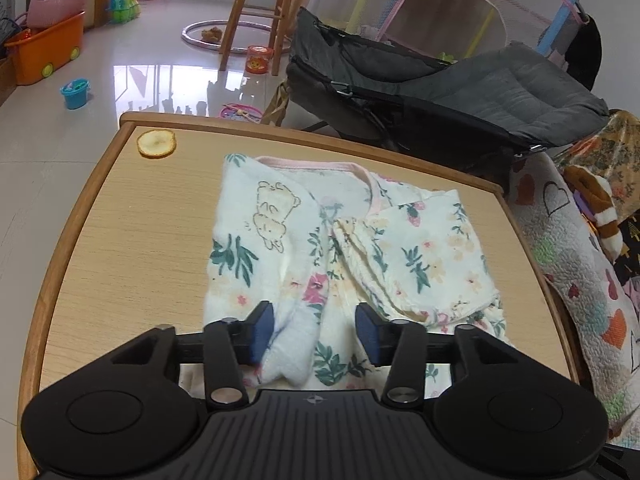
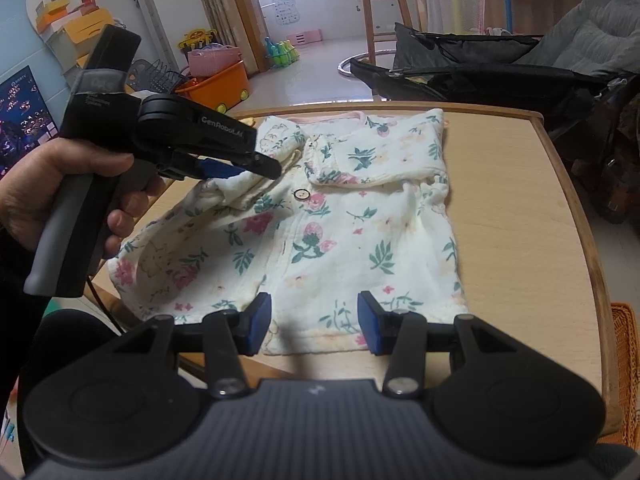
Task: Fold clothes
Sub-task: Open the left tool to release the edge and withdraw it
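A white floral baby garment (image 2: 344, 216) with a pink collar lies on the wooden table (image 2: 520, 208); its right sleeve is folded in over the chest. It also shows in the left wrist view (image 1: 360, 240). My left gripper (image 1: 316, 332) has its jaws apart, with a bunched fold of the left sleeve (image 1: 292, 344) lying between them against the left pad. From the right wrist view the left gripper (image 2: 248, 168) sits above the lifted sleeve (image 2: 240, 188). My right gripper (image 2: 314, 326) is open and empty over the garment's near hem.
A round yellow slice (image 1: 156, 143) lies at the table's far left corner. A dark grey stroller (image 1: 460, 92) stands behind the table. A patterned quilt (image 1: 580, 280) hangs at the right. An orange toy bin (image 1: 44, 52) and a wooden ladder (image 1: 256, 12) stand on the floor beyond.
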Demonstrator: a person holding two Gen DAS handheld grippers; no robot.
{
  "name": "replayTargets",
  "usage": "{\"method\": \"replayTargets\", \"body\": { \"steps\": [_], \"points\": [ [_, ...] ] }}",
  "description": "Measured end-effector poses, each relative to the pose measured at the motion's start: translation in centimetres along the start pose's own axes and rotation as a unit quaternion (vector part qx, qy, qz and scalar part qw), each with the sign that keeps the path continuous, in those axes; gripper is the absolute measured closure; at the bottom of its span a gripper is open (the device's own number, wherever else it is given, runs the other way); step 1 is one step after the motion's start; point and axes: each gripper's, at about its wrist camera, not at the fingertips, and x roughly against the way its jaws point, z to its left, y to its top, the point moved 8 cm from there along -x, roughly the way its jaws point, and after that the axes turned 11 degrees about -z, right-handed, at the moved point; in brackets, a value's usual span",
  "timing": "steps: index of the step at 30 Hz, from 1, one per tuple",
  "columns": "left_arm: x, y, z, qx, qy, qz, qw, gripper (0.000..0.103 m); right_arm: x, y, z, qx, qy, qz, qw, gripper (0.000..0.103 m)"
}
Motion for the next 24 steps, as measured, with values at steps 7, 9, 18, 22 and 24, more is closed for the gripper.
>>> {"method": "replayTargets", "body": {
  "steps": [7,9,18,22,24],
  "points": [
    [1.0,0.1,0.5,0.015,-0.006,-0.004,0.9999,0.053,0.6,1.0,0.5,0.012,-0.019,-0.008,1.000,0.056],
    [1.8,0.2,0.9,0.023,-0.010,-0.011,0.9996,0.053,0.8,1.5,0.4,0.010,-0.029,-0.013,0.999,0.056],
    [5.7,-0.1,2.1,0.040,-0.026,-0.029,0.9984,0.053,1.4,4.4,-0.5,0.001,-0.049,-0.032,0.998,0.056],
    [7.1,-0.6,2.5,0.047,-0.034,-0.029,0.9979,0.053,1.4,6.3,-1.1,0.004,-0.054,-0.043,0.998,0.056],
    [7.7,-0.8,2.5,0.047,-0.038,-0.029,0.9977,0.046,1.1,7.4,-1.6,0.006,-0.057,-0.045,0.997,0.056]
  ]
}}
